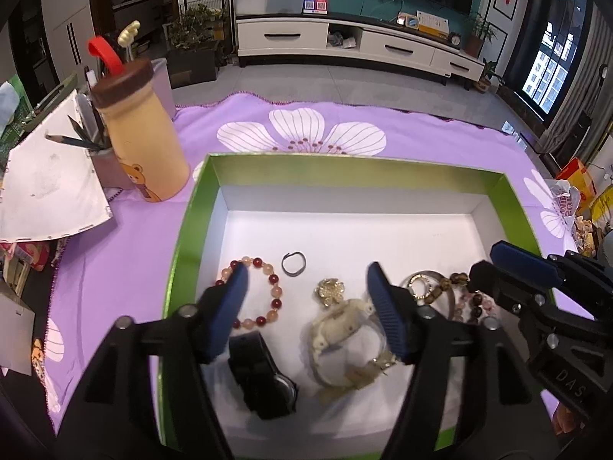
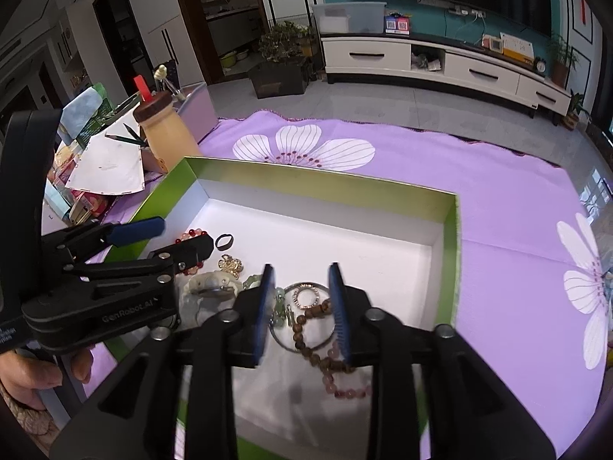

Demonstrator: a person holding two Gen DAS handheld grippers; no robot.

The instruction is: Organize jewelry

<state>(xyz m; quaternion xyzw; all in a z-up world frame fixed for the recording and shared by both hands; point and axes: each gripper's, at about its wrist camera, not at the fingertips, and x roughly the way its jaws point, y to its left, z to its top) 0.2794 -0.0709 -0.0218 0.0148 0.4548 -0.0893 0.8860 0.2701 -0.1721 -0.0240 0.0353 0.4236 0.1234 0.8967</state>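
Left gripper (image 1: 306, 303) gaped wide, empty | right gripper (image 2: 302, 310) half-parted over wooden bead bracelet (image 2: 306, 329), gripping nothing | jewelry lay inside green box (image 1: 345, 170) | risk: overlapping strands snagging, dragging neighbours out together.

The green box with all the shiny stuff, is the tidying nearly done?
Partly. The jewelry already lies inside the green box, but heaped near the front. Both the left gripper and right gripper are open, holding nothing. The bead bracelet and watches still need arranging.
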